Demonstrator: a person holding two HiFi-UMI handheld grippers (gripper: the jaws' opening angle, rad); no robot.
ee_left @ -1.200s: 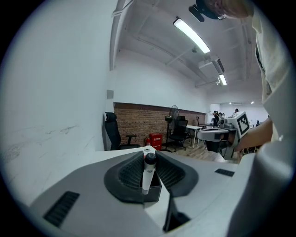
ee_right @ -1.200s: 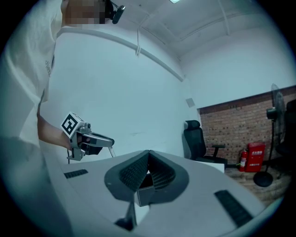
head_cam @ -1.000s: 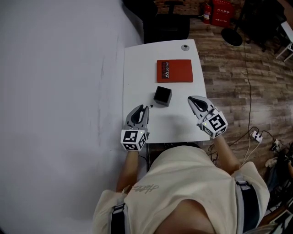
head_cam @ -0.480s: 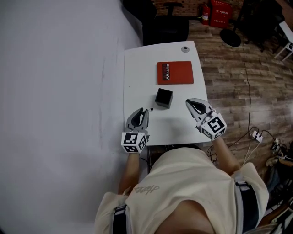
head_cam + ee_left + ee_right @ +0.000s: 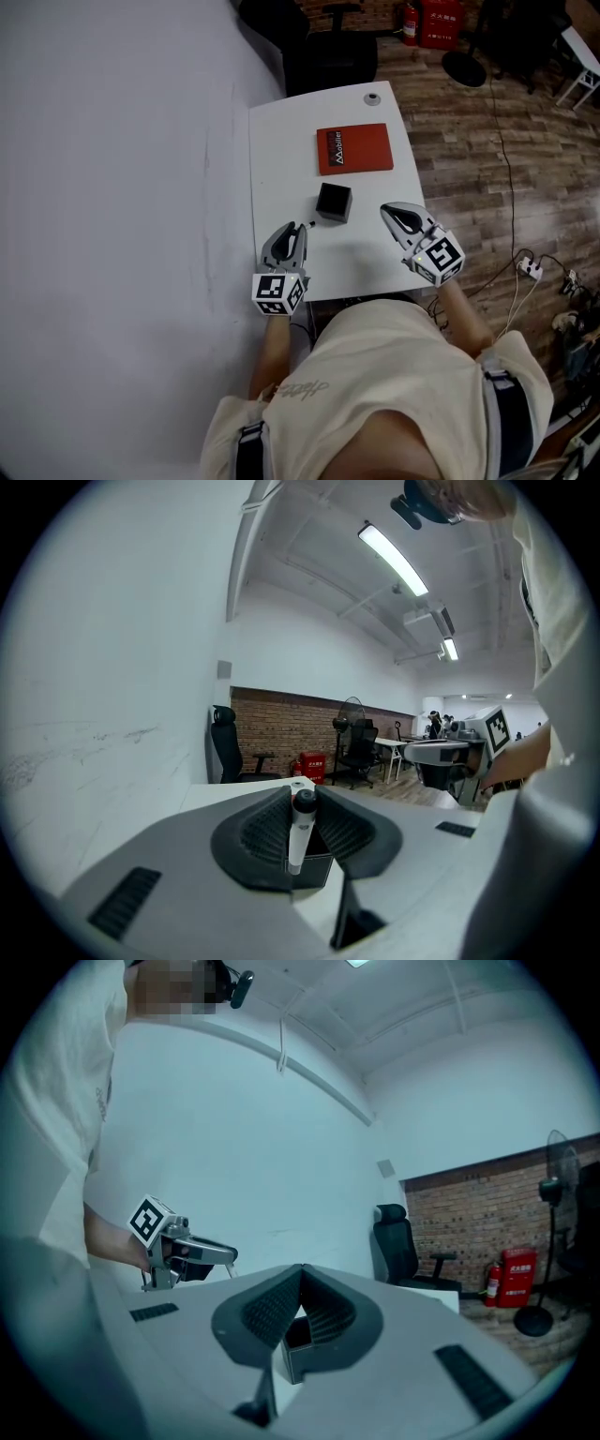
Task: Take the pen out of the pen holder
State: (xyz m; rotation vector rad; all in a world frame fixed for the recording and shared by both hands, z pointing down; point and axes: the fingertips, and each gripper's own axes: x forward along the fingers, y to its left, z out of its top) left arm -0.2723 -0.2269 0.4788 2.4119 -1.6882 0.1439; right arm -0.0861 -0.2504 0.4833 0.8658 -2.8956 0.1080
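Note:
The black cube pen holder [image 5: 333, 201] stands mid-table on the white table [image 5: 281, 159]. My left gripper [image 5: 298, 229] sits just near-left of it, shut on a white pen with a black cap [image 5: 298, 832]. The pen stands upright between the pads, clear of the holder [image 5: 321, 853], which shows behind it. In the head view only the pen's dark tip [image 5: 307, 224] peeks past the jaws. My right gripper [image 5: 388, 209] hovers near-right of the holder with its jaws shut and nothing in them. Through the right gripper [image 5: 302, 1275] I see the holder [image 5: 298, 1337] and the left gripper [image 5: 180, 1252].
A red book [image 5: 354, 148] lies beyond the holder, and a small round grey object [image 5: 373, 97] sits at the table's far edge. A black office chair [image 5: 323, 56] stands behind the table. A white wall runs along the left; wood floor and cables lie to the right.
The left gripper with the pen has drawn slightly back from the holder toward me. The right gripper has barely moved. The head camera shifted a little.

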